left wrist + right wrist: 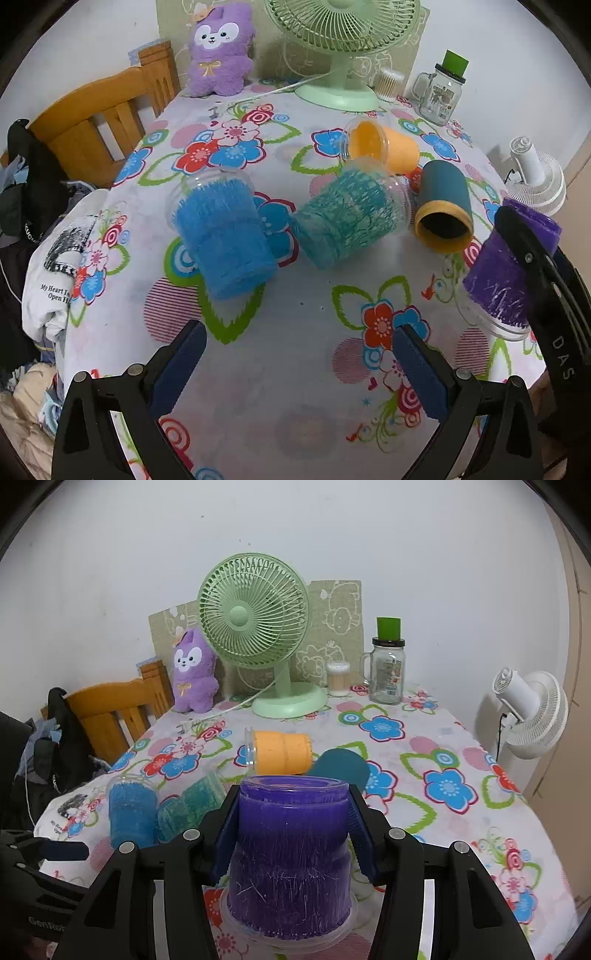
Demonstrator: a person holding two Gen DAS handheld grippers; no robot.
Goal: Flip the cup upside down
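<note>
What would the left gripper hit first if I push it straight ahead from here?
Probably the teal cup lying on its side, with the blue cup just left of that line. The left gripper is open and empty; depth is uncertain.

In the right wrist view the purple cup (pixel 290 860) hides most of the dark teal cup (pixel 341 766) and part of the turquoise cup (pixel 192 805). The green fan (pixel 341 48) is cut off by the left wrist view's top edge. Print on the glass jar (pixel 386 674) is too small to read.
</note>
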